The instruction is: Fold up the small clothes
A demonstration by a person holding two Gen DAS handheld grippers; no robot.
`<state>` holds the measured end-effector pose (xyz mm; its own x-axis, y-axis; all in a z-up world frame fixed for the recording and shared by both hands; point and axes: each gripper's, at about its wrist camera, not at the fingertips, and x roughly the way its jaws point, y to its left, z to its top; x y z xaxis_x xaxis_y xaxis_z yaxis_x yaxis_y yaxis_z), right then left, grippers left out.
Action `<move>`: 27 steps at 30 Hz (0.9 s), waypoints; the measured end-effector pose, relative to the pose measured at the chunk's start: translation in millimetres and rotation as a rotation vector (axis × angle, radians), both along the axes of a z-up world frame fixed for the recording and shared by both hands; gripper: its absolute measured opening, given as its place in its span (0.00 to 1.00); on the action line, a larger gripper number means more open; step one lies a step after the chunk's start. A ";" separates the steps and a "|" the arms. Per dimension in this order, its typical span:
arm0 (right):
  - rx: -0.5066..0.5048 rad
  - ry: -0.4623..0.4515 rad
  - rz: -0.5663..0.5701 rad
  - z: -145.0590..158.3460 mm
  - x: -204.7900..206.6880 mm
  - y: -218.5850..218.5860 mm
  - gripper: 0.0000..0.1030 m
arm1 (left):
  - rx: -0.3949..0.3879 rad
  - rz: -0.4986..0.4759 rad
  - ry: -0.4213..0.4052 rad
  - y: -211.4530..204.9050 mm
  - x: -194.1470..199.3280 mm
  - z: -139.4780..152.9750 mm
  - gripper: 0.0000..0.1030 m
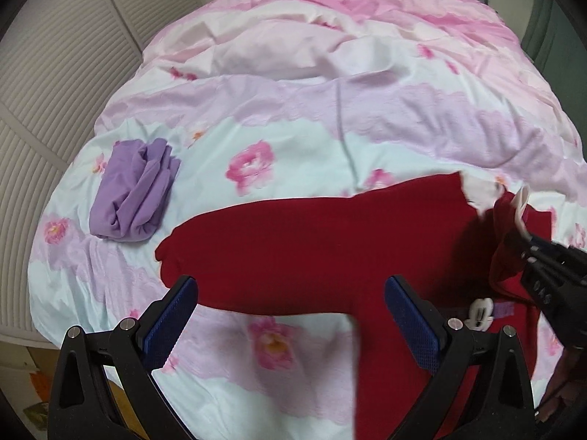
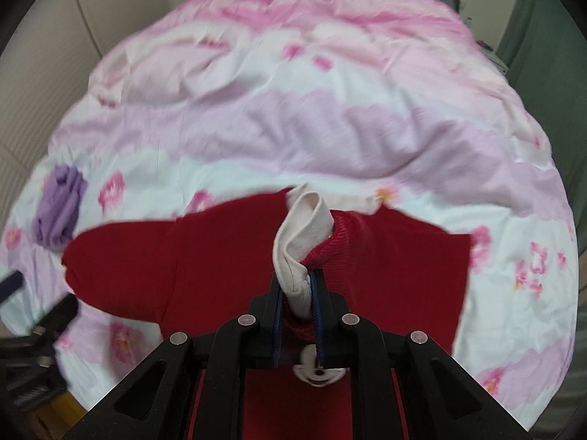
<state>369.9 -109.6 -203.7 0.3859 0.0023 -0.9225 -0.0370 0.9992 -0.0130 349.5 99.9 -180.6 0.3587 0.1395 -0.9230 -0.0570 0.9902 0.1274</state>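
- Bed (image 1: 330, 117): covered by a rumpled pink, white and pale-blue floral duvet.
- Red sweater (image 1: 312, 256): spread flat on the near part of the bed.
- Purple garment (image 1: 132, 198): bundled, lying left of the red sweater, just apart from its sleeve end.

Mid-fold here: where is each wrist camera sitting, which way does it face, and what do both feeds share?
Left wrist: behind the open left gripper, looking steeply down at the red garment; right gripper enters from the right.
Right wrist: behind the right gripper, shut on the garment's white-lined cuff.
Shared: red garment, purple cloth, floral duvet.
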 end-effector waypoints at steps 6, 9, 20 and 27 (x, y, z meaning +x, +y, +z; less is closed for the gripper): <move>-0.034 0.093 0.009 -39.0 6.0 28.4 0.15 | -0.023 0.029 0.032 39.2 7.3 -19.1 1.00; -0.001 0.138 0.019 -51.5 9.8 41.0 0.20 | -0.044 0.065 0.044 65.6 6.3 -25.2 1.00; 0.066 0.202 0.133 -37.1 2.9 126.9 0.59 | -0.123 0.151 0.060 194.2 -25.1 -44.5 1.00; 0.032 0.217 0.309 -32.2 -5.2 206.4 0.62 | -0.296 0.081 0.086 251.2 -24.2 -68.1 0.89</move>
